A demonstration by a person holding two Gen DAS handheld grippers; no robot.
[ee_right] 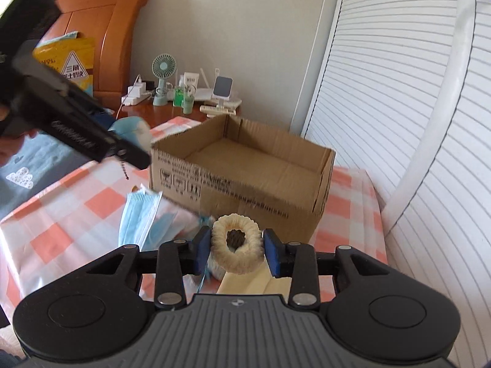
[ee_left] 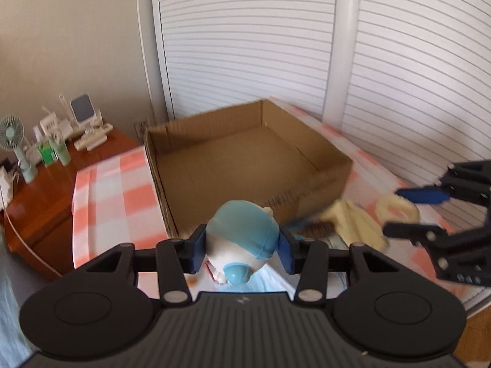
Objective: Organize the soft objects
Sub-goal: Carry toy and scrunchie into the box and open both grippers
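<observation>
My left claw clamped on blue-capped white plush toy, held above checkered cloth. Open brown cardboard box dead ahead, near. My right claw spread wide around cream fluffy ring scrunchie, pads apart from it; box just beyond.
</observation>
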